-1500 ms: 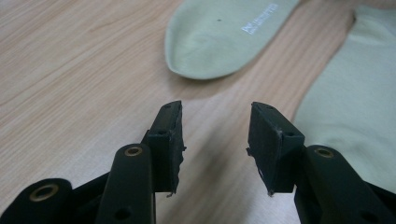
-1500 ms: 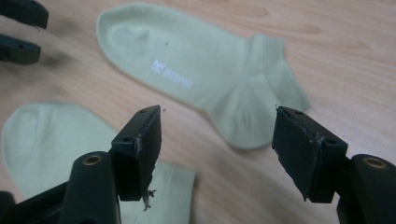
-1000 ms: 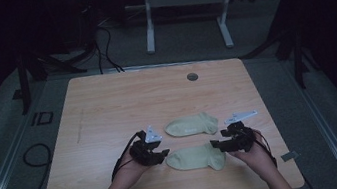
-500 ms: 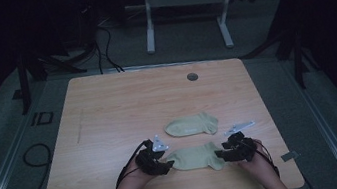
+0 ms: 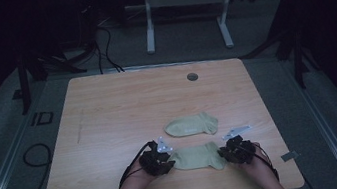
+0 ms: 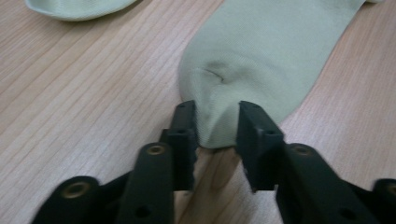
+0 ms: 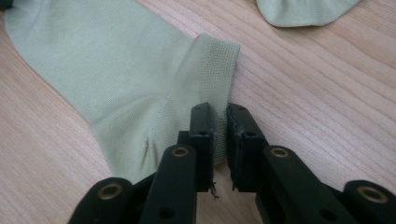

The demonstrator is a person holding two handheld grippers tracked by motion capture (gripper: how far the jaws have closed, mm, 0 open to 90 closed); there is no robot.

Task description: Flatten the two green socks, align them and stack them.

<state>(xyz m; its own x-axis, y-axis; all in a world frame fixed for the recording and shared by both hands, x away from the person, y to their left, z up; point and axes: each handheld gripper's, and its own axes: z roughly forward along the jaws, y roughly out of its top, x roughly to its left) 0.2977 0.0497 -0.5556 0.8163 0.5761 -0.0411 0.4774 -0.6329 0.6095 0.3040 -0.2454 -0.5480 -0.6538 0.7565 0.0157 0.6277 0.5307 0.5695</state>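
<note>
High view: two pale green socks lie on the wooden bench [image 5: 108, 113], the near sock [image 5: 197, 157] stretched between the two grippers and the far sock [image 5: 191, 126] just beyond it, apart from it. Left gripper [image 5: 158, 160] meets the near sock's rounded toe end; right gripper [image 5: 235, 151] meets its cuff end. Left gripper view: the jaws, which have just been closing, stand narrow and pinch a raised fold of the toe [image 6: 215, 126] between them, the fabric puckered above. Right gripper view: the jaws, also just closing, stand almost together, clamped on the ribbed cuff edge [image 7: 219, 126]. The far sock's edge [image 7: 303, 11] shows at the top.
</note>
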